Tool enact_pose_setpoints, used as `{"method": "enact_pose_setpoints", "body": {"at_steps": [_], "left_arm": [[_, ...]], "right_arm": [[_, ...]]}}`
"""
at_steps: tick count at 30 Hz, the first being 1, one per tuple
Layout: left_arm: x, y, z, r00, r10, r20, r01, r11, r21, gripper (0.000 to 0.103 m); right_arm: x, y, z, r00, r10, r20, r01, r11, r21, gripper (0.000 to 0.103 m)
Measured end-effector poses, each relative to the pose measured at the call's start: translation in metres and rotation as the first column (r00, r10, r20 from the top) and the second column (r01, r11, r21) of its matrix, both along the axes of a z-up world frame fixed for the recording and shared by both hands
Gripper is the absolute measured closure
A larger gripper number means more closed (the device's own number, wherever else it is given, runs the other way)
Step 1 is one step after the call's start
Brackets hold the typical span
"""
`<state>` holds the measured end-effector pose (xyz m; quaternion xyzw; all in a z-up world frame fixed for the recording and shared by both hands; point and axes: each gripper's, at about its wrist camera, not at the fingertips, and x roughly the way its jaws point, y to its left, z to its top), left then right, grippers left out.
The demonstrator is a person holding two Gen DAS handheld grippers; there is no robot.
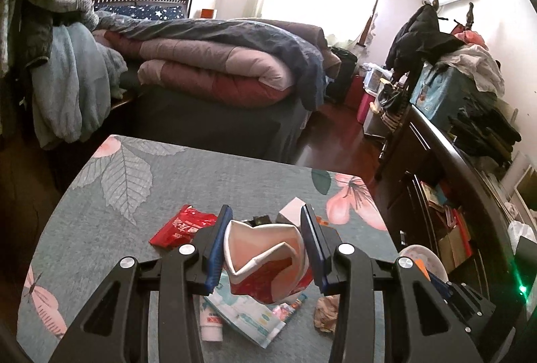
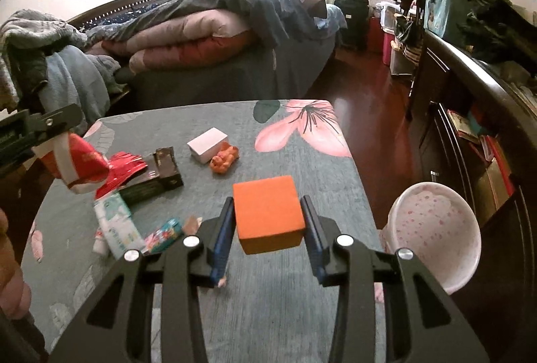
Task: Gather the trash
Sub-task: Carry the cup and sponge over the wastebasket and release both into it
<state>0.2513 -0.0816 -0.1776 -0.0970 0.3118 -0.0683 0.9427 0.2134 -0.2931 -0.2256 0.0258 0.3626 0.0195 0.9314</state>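
Note:
My left gripper [image 1: 265,222] is shut on a crushed red-and-white paper cup [image 1: 266,257] and holds it above the table; it also shows in the right wrist view [image 2: 79,166]. My right gripper [image 2: 268,205] is shut on an orange box [image 2: 268,215], held just above the table. On the floral tablecloth [image 2: 285,296] lie a red wrapper [image 2: 122,173], a dark box [image 2: 157,176], a white box [image 2: 208,145], a crumpled orange wrapper [image 2: 224,159], a tissue pack [image 2: 115,223] and a colourful wrapper [image 2: 164,234]. A white bin [image 2: 433,225] with a spotted liner stands right of the table.
A bed [image 2: 218,37] with piled quilts lies beyond the table. A dark cabinet [image 2: 476,128] stacked with clothes runs along the right. A crumpled brown paper [image 1: 327,312] and a small white tube [image 1: 211,326] lie on the table in the left wrist view.

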Motion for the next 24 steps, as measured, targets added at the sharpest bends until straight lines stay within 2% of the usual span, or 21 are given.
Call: {"method": "enact_pose_setpoints", "body": {"at_steps": [7,14,24], "left_arm": [[-0.014,-0.025,0.015,0.998,-0.048,0.039,0.048,0.999,0.023,0.061],[-0.027,-0.06,0.031,0.99,-0.121,0.077,0.119,0.992,0.031,0.061],[-0.035,-0.12,0.04,0.963,-0.249,0.106,0.243,0.968,0.062,0.061]], "right_arm": [[-0.026,-0.012,0.015,0.999,-0.007,0.034,0.006,1.0,0.011,0.064],[-0.05,-0.042,0.028,0.996,-0.056,0.066,0.054,0.998,0.035,0.064],[-0.073,-0.09,0.032,0.982,-0.169,0.08,0.165,0.985,0.054,0.064]]}}
